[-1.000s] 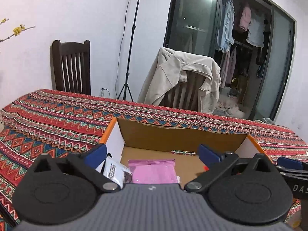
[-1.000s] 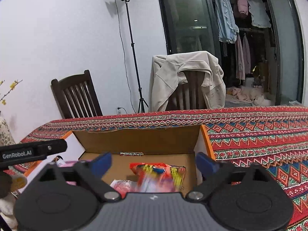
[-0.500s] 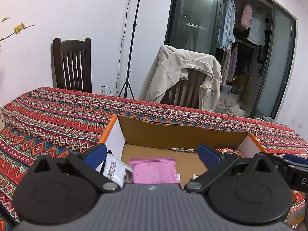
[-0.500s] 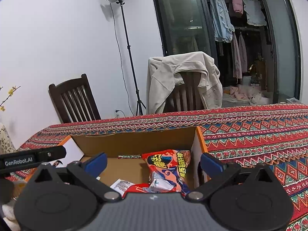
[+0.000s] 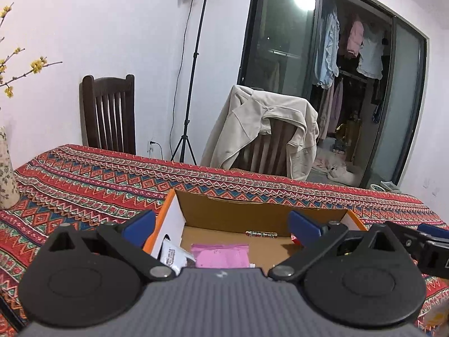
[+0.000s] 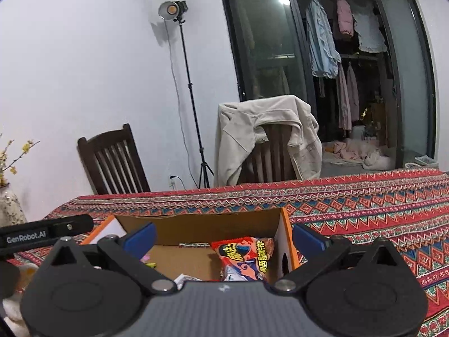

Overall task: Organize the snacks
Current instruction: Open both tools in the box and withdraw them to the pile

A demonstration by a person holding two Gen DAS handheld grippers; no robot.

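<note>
An open cardboard box (image 5: 252,213) (image 6: 202,223) with orange edges sits on the patterned tablecloth. Inside it lie a pink pouch (image 5: 220,259), a white packet (image 5: 174,257) by the left wall, a thin wrapped stick (image 5: 261,234) at the back, and a red snack bag (image 6: 244,255) leaning on the right wall. My left gripper (image 5: 221,226) hovers above the box's near side, open, with nothing between its blue fingertips. My right gripper (image 6: 223,237) is also open and empty over the box's right half. The other gripper's black body (image 6: 42,233) shows at the left edge.
The tablecloth (image 6: 364,205) stretches wide around the box. A dark wooden chair (image 5: 108,115) and a chair draped with a beige jacket (image 5: 263,129) stand behind the table. A light stand (image 6: 190,112) rises by the wall, and a floral vase (image 5: 5,168) sits at far left.
The red snack bag has left my right gripper and come to rest in the box against its right wall. Both grippers have lifted and drawn back slightly.
</note>
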